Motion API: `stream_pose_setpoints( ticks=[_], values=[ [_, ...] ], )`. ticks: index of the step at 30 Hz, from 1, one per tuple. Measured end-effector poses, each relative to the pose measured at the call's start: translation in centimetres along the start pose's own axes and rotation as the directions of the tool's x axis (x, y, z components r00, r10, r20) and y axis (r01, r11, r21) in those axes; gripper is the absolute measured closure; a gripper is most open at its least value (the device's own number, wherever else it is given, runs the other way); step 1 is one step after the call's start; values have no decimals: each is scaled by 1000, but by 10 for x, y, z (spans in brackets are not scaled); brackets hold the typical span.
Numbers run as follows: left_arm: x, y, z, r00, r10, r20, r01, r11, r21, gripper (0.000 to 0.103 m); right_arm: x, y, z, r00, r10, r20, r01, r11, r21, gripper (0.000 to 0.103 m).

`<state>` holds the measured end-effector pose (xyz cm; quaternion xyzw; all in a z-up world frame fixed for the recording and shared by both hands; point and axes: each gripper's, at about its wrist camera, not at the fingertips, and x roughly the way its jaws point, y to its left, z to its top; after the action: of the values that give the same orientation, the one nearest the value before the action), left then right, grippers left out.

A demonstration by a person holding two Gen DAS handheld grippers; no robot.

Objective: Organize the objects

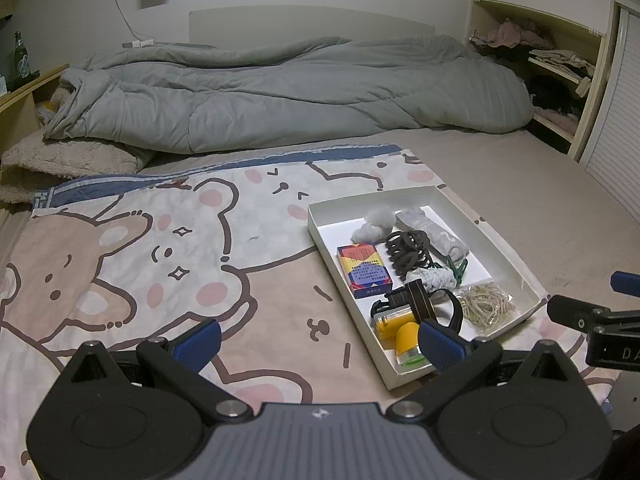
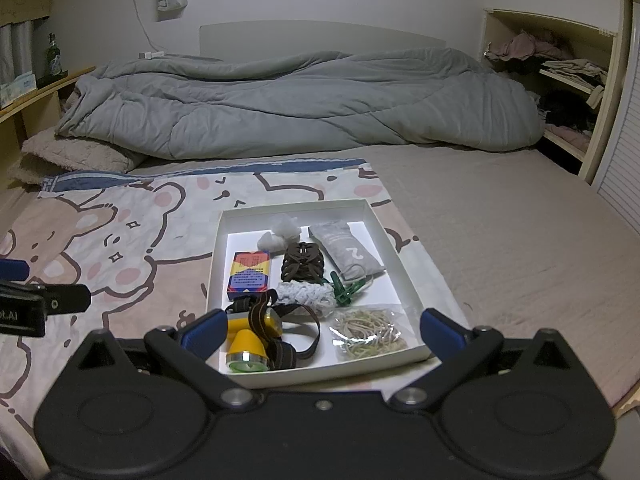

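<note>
Fingers spread wide on the right hand-held gripper [image 2: 322, 330], nothing between the blue pads, and it hangs just above the near edge of the white tray [image 2: 394, 248]. The left pad covers part of the yellow headlamp [image 2: 250, 338] at the tray's near left corner; its dark strap loops beside it. The left hand-held gripper [image 1: 320, 338] is open too and empty, over the cartoon bear blanket [image 1: 168, 248], with the tray off to its right and its right pad hiding the tray's near corner. In the tray: a bag of rubber bands [image 2: 368, 334] near right, a green clip [image 2: 346, 290], a pale knitted bundle [image 2: 306, 296], a colourful small box [image 2: 248, 272] at left, dark hair ties [image 2: 300, 266] in the middle, a grey pouch [image 2: 346, 256] and cotton balls [image 2: 280, 232] at the far end. The print on the box is too small to read. Beyond, a grey duvet [image 2: 300, 104] lies rumpled across the bed, and shelves [image 2: 568, 80] at far right hold clothes lost in shadow.
</note>
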<state>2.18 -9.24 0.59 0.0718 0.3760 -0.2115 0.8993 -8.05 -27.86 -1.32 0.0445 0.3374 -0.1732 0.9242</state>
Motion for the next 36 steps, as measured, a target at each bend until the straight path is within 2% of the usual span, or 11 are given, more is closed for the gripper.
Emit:
stream_pose_setpoints(
  ticks=[36],
  values=[
    [-1, -2, 1, 1000, 9, -3, -9, 1000, 4, 0, 0, 2, 0, 1000, 10, -2, -10, 1000, -1, 0]
  ],
)
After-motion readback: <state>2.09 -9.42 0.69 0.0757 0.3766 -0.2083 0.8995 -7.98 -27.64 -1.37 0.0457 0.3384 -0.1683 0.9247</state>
